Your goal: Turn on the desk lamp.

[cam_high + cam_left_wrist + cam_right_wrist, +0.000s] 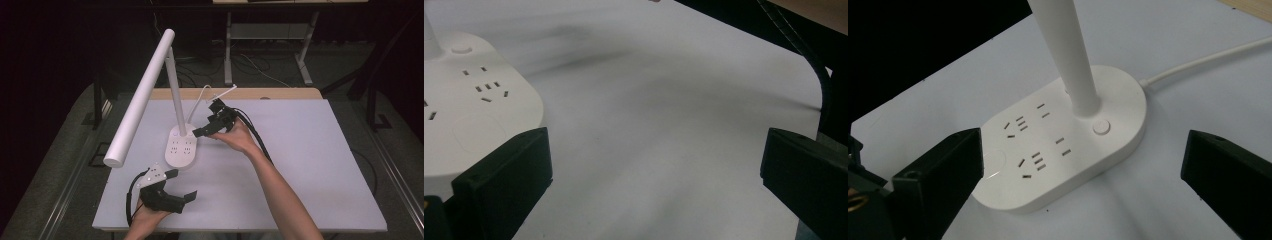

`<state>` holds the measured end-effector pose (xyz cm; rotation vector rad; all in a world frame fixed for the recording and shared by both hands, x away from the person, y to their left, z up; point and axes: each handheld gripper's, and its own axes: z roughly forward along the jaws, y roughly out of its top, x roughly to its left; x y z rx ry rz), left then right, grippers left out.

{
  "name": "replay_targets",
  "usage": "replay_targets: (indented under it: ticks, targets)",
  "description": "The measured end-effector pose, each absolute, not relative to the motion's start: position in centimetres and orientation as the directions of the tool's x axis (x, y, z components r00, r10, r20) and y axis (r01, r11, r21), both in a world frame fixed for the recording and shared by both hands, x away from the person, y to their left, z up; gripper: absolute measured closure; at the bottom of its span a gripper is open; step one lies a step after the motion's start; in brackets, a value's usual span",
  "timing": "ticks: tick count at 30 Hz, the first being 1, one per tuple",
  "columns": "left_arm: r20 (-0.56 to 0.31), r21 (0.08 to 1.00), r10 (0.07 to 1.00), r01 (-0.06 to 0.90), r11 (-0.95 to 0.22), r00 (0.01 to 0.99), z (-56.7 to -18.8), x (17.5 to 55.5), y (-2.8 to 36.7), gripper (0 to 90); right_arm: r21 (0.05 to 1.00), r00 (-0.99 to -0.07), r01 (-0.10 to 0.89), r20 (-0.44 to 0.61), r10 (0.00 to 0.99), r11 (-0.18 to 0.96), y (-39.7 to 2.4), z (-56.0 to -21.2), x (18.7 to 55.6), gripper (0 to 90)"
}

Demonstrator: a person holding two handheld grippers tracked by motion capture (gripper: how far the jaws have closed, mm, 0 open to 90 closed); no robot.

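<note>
A white desk lamp stands at the table's back left. Its oval base (181, 146) carries several sockets, and a long white tube head (141, 97) slants out to the left. My right gripper (205, 120) is open just right of the base, at the foot of the pole. In the right gripper view the base (1058, 145), its round button (1101, 126) and the pole (1063, 50) lie between the wide-apart jaws. My left gripper (182, 185) is open near the front edge, below the base, holding nothing. One end of the base (469, 110) shows beside its left jaw.
The white table top (300, 165) stretches to the right of my right forearm. The lamp's white cord (1208, 57) runs from the base toward the back edge. The right gripper's black cable (819, 75) trails along the forearm. Dark floor and desk legs (305, 65) lie beyond.
</note>
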<state>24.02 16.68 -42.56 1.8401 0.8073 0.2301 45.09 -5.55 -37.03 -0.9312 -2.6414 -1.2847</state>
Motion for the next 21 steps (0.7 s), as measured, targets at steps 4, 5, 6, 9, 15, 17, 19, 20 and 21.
replay_targets:
  ticks: [4, 5, 6, 9, 15, 17, 19, 20, 21]
  targets:
    - [-0.212, 0.884, 0.625, 0.420, -0.206, 0.751, -42.5, 24.0, 16.7, 0.0, 0.705, -0.814, 0.543, 0.309, 0.491, 0.457, -5.0, -37.2, 45.4, 3.3]
    - [-0.209, 0.883, 0.625, 0.419, -0.209, 0.752, -42.5, 24.0, 16.8, 0.0, 0.702, -0.812, 0.546, 0.311, 0.494, 0.457, -4.9, -37.2, 45.4, 3.3]
    - [-0.210, 0.883, 0.625, 0.420, -0.209, 0.752, -42.5, 24.0, 16.8, 0.0, 0.703, -0.814, 0.543, 0.306, 0.493, 0.460, -4.8, -37.3, 45.5, 3.3]
    - [-0.214, 0.884, 0.625, 0.421, -0.204, 0.751, -42.5, 24.0, 16.8, 0.0, 0.705, -0.813, 0.546, 0.315, 0.489, 0.454, -4.5, -37.6, 45.7, 11.3]
    - [-0.215, 0.884, 0.623, 0.421, -0.204, 0.752, -42.5, 24.0, 16.8, 0.0, 0.720, -0.810, 0.539, 0.301, 0.503, 0.438, -4.1, -38.3, 46.1, 29.5]
    - [-0.215, 0.884, 0.622, 0.421, -0.204, 0.753, -42.5, 24.0, 16.8, 0.0, 0.722, -0.810, 0.539, 0.305, 0.500, 0.433, -3.9, -38.6, 46.3, 33.5]
    - [-0.215, 0.884, 0.622, 0.421, -0.204, 0.753, -42.5, 24.0, 16.8, 0.0, 0.719, -0.811, 0.540, 0.305, 0.499, 0.438, -3.7, -38.9, 46.4, 37.4]
    - [-0.214, 0.884, 0.622, 0.421, -0.204, 0.753, -42.5, 24.0, 16.9, 0.0, 0.718, -0.811, 0.540, 0.305, 0.500, 0.438, -3.6, -39.0, 46.4, 38.6]
    - [-0.214, 0.884, 0.623, 0.421, -0.204, 0.752, -42.5, 24.0, 16.9, 0.0, 0.717, -0.810, 0.542, 0.307, 0.499, 0.439, -3.5, -39.1, 46.5, 39.5]
